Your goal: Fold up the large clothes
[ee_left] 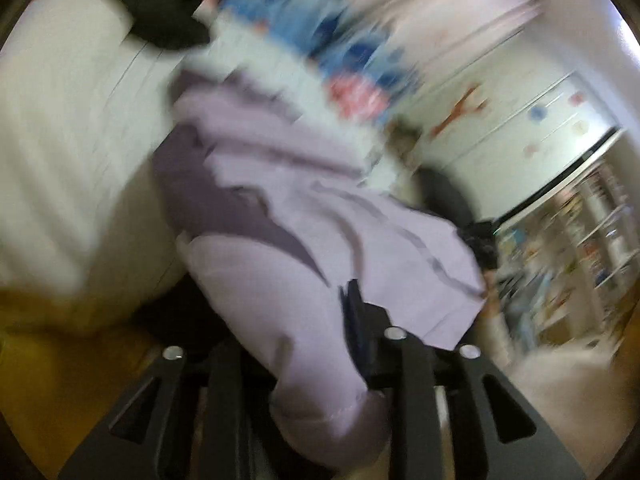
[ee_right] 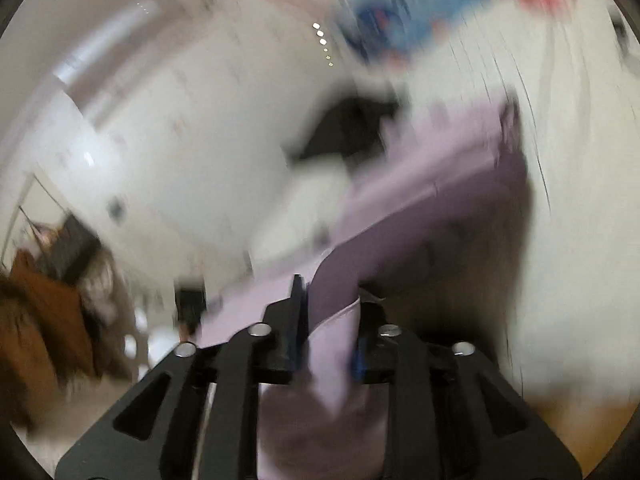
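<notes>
Between your two grippers hangs one lilac garment (ee_left: 280, 184), lifted above the white bed (ee_left: 68, 128) and stretched in a loose, creased band. Both views are smeared, so fine detail is lost.

Your left gripper (ee_left: 316, 320) has its jaws drawn close on a bunched fold of the cloth. The fabric passes between them and spills down over the black frame toward the camera, hiding one finger; the other shows as a dark blade pressed against the cloth.

Your right gripper (ee_right: 330, 312) is likewise nearly closed, pinching a narrow folded edge of the same garment. A hemmed strip sits upright between the two dark fingers (ee_right: 297, 300), and the tail of it drops down past the frame. From that pinch the cloth rises away to the upper right, its darker underside turned toward the lens.

Beyond the garment, on the bed, lies a blue, white and red patterned fabric (ee_left: 320, 40), too blurred to identify. A black item (ee_left: 164, 12) rests on the bed near it. Past the left gripper, to the right, stand shelves (ee_left: 580, 232) crowded with coloured things.
</notes>
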`<state>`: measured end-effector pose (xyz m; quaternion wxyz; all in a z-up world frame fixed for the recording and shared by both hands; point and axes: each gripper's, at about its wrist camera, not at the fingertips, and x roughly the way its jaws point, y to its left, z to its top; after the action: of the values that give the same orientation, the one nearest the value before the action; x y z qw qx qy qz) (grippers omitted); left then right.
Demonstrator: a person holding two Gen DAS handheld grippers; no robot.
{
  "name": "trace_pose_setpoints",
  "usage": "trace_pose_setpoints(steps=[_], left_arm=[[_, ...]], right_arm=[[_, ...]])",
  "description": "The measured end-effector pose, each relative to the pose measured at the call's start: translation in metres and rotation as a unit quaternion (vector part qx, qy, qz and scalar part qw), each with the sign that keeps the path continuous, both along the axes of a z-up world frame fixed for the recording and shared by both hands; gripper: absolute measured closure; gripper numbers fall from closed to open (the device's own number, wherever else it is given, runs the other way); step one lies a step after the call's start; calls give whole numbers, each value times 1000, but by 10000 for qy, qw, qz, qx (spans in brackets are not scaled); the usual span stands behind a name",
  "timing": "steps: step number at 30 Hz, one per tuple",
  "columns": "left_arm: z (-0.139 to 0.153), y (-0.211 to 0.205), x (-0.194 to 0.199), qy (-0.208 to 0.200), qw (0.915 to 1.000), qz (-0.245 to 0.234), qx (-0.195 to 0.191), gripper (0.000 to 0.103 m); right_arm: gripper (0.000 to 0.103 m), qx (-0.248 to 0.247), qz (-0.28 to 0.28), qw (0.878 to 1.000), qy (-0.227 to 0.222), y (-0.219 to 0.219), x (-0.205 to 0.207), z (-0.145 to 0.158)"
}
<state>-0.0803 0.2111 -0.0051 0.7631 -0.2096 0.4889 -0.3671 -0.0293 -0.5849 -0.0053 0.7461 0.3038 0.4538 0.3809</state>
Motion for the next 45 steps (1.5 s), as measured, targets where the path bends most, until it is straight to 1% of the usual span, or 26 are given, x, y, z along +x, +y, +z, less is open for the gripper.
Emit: trace_pose_setpoints(steps=[2,4,5,7,8,10,11,12,13,15,17,20,22,24,25,27,28,30,33,34,36,38,39,41,44,45], left_arm=[[-33,27,-12,543,9981,79,275,70],[-49,56,-20,794,9942,461,567,70],[-49,78,-26,827,9924,761,509,70],[-33,111,-33,635,9891,1269,384,70],[-20,117,-28,528,9866,1491,386,69],[5,119,-17,128,9846,1662,525,54],[19,109,-4,-162,9825,1734,660,48],[28,94,14,-364,9827,1701,634,37],[32,79,31,-497,9840,1625,538,32],[33,28,80,-763,9879,1302,348,32],[33,-32,138,-1023,9879,1095,393,32],[22,-103,208,-1239,9847,1121,496,32],[4,-137,248,-1450,9779,1276,800,31],[-25,-161,289,-1496,9728,1318,1181,31],[-53,-173,311,-1288,9712,1300,1525,31],[-105,-173,333,-719,9684,1205,2064,31],[-124,-173,337,-583,9681,1176,2134,31],[-114,-171,334,-671,9670,1283,2095,31],[-78,-165,323,-1037,9697,1461,1659,30],[-68,-166,323,-1259,9651,1568,1679,27],[-68,-168,333,-1377,9583,1681,1857,22],[-100,-173,354,-894,9586,1525,2232,22],[-116,-176,361,-764,9598,1393,2313,21],[-111,-178,361,-744,9577,1431,2383,21],[-82,-151,332,-495,9776,1411,1483,21],[-72,-139,316,-523,9803,1402,1293,21]], right_arm=[[78,-205,-137,9987,456,-15,-15,-30],[70,-252,-685,9964,443,-41,-14,-30],[68,-169,-790,9961,367,-48,-10,-25],[56,-191,-970,9951,64,-53,10,-2],[44,-294,-950,9949,-150,-48,26,13],[34,-383,-956,9932,-545,-27,69,36],[30,-411,-1069,9913,-652,-14,91,42],[30,-425,-1171,9897,-710,-2,116,46],[30,-397,-1196,9893,-741,12,143,46],[30,-333,-1165,9901,-706,41,192,41],[30,-481,-1185,9900,-599,71,240,26],[30,-1224,-1422,9806,-561,101,299,-8],[30,-1880,-1683,9668,-406,104,325,-51],[32,-2124,-1539,9645,-316,102,334,-105],[32,-2100,-1497,9646,-549,102,332,-118],[32,-2018,-1519,9655,-631,101,330,-114],[32,-2066,-1510,9646,-637,102,329,-108],[32,-2283,-1580,9579,-730,106,322,-86],[29,-2486,-1645,9454,-1315,115,323,-60],[27,-2611,-1667,9417,-1309,118,329,-61],[22,-2915,-1576,9405,-757,120,356,-97],[20,-2758,-1473,9481,-581,118,374,-126],[20,-2693,-1488,9499,-545,117,376,-121],[20,-2656,-1377,9535,-366,113,372,-108],[20,-2158,-1346,9664,-362,91,332,-71],[18,-1992,-1309,9704,-378,83,317,-62]])
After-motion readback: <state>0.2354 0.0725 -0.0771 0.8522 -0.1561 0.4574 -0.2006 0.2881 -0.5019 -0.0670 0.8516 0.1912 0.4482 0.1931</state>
